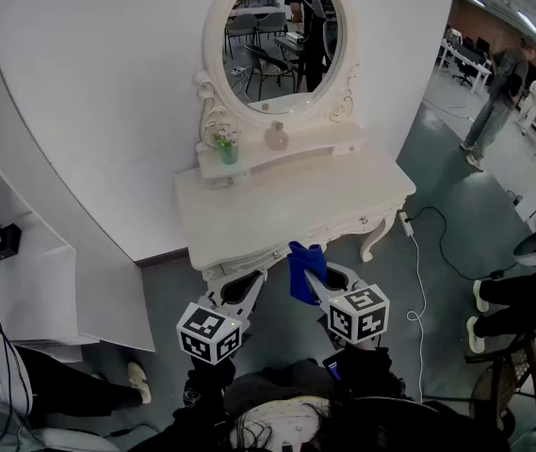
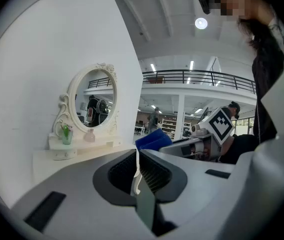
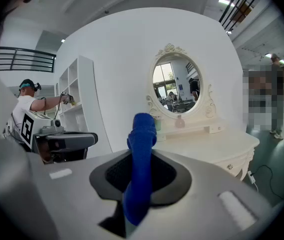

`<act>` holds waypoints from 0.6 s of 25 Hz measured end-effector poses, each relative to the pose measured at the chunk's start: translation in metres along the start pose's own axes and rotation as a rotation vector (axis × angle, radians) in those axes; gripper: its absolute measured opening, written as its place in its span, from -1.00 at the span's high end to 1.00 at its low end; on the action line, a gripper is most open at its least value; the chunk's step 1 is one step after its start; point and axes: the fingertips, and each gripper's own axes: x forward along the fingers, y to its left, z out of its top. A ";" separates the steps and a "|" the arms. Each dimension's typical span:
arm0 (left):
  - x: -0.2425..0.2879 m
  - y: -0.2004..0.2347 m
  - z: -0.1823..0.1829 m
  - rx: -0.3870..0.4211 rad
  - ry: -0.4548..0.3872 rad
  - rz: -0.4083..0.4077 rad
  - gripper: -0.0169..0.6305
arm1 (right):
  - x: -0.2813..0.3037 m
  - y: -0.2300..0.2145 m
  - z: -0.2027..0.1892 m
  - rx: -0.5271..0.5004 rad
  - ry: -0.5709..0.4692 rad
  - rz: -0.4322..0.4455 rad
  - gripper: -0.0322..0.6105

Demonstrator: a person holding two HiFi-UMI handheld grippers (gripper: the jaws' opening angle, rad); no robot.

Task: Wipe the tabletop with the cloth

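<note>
Cloth [image 3: 141,134], lower end unseen within jaws.

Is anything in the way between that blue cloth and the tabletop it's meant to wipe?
Nothing visible does. The right gripper holds the blue cloth just off the tabletop front edge; the cup and bottle stand on the raised shelf behind.

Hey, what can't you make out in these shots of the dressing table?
- Lower end of the cloth: right gripper view, buried between the shut jaws.
- What the vase holds: head view, too small.
- Any dirt on the tabletop: head view, too small and pale to tell.
</note>
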 end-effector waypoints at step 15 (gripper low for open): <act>0.033 0.008 -0.006 -0.023 0.022 -0.001 0.94 | 0.015 -0.032 -0.001 0.044 0.001 0.004 0.66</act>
